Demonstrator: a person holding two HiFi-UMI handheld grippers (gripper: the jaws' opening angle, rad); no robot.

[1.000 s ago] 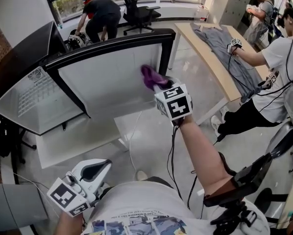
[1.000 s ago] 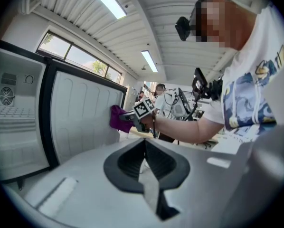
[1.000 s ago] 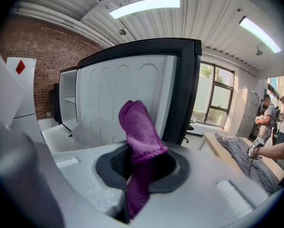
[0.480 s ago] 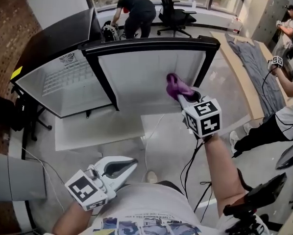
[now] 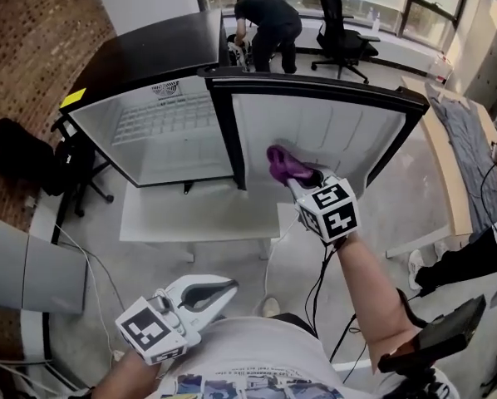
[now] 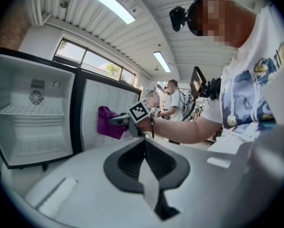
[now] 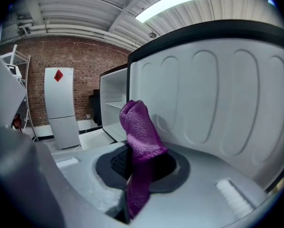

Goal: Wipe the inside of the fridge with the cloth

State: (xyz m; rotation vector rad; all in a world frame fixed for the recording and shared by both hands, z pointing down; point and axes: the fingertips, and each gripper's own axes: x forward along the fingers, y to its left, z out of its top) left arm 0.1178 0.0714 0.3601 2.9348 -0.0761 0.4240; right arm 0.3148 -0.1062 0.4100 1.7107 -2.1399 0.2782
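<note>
The small black fridge (image 5: 165,131) stands open, its white inside and wire shelf in view. Its door (image 5: 332,131) is swung wide, white liner facing me. My right gripper (image 5: 302,177) is shut on the purple cloth (image 5: 286,165) and holds it at the lower left of the door liner (image 7: 213,108); whether it touches, I cannot tell. The cloth (image 7: 139,137) sticks up from between the jaws. My left gripper (image 5: 219,289) hangs low by my waist, shut and holding nothing. Its own view shows the cloth (image 6: 106,122) in front of the door (image 6: 101,96).
The fridge rests on a low white platform (image 5: 199,214). A person (image 5: 269,15) bends down behind it beside an office chair (image 5: 340,15). A wooden table (image 5: 448,173) carrying a grey cloth runs along the right. A black bag (image 5: 24,156) lies at the left.
The right gripper with the cloth has slid left and down across the door liner. My view has swung left, showing more of the fridge's inside. The left gripper stays low.
</note>
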